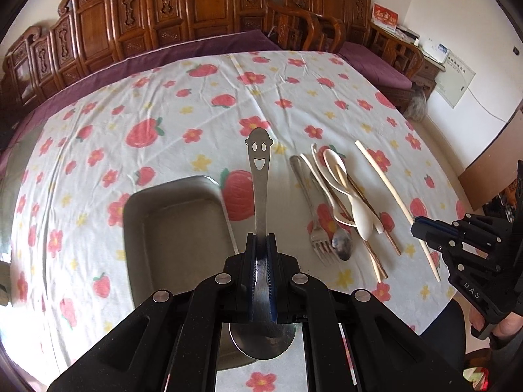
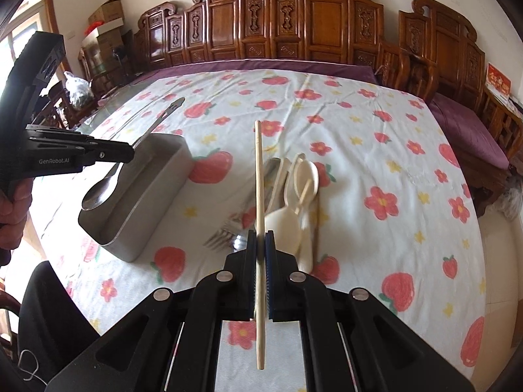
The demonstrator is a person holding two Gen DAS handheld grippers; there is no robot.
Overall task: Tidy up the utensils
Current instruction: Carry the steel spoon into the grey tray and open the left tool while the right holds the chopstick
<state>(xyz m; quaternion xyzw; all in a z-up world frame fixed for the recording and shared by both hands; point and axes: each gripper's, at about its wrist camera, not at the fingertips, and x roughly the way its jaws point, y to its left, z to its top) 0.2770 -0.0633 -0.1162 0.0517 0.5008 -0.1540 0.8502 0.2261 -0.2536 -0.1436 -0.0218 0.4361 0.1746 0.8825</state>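
Observation:
My left gripper point(image 1: 261, 238) is shut on a steel spoon point(image 1: 260, 179) with a smiling face cut into its handle; the handle points away and the bowl hangs near the camera. It hovers over the right rim of an empty steel tray point(image 1: 176, 215). In the right wrist view the same spoon point(image 2: 98, 192) hangs from the left gripper point(image 2: 130, 155) above the tray point(image 2: 153, 192). My right gripper point(image 2: 260, 240) is shut on a pale chopstick point(image 2: 258, 170), lifted above a pile holding a fork point(image 2: 222, 235) and white spoons point(image 2: 294, 209).
The pile on the flowered tablecloth point(image 1: 163, 104) also holds a small steel spoon point(image 1: 341, 245) and brown chopsticks point(image 1: 389, 241). Carved wooden chairs point(image 2: 294, 26) and a purple cushion point(image 2: 464, 124) ring the table. A hand point(image 2: 13, 202) grips the left tool.

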